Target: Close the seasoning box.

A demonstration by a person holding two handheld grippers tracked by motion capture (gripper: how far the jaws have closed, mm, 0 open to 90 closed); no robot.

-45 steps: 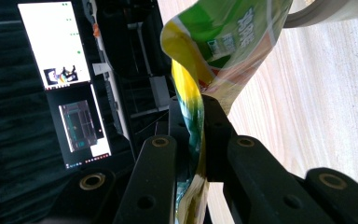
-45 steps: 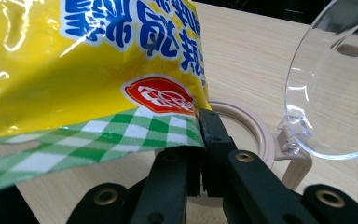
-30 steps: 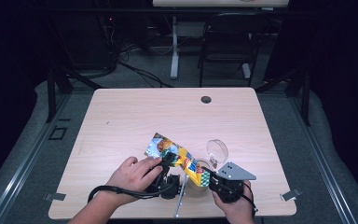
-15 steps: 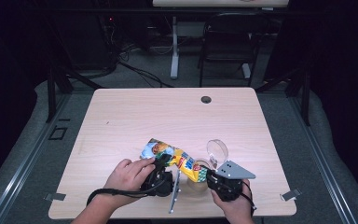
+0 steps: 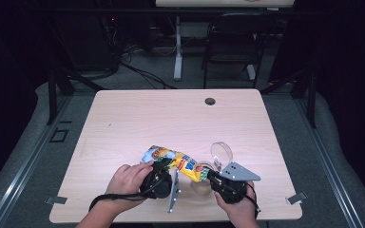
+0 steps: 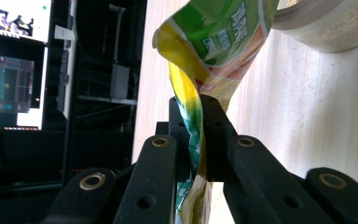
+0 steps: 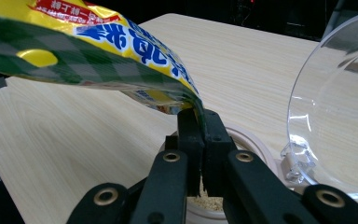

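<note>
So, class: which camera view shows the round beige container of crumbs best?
The right gripper view: the round beige container sits open below the tongs, crumbs visible inside. The left gripper view shows its side wall; the high view a small, mostly hidden patch.

Yellow-green bag (image 5: pixel 178 162) with blue lettering, pale wood-grain table (image 5: pixel 171 118), black claws, clear lid (image 7: pixel 340 112)

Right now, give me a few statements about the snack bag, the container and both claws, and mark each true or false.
1. The left claw is shut on the snack bag. True.
2. The right claw hangs open, holding nothing. False: it pinches the bag's edge.
3. The bag lies flat on the table. False: both claws hold it up, over the container.
4. The container holds a tan, crumbly filling. True.
5. The clear lid covers the container. False: it stands open beside it.
</note>
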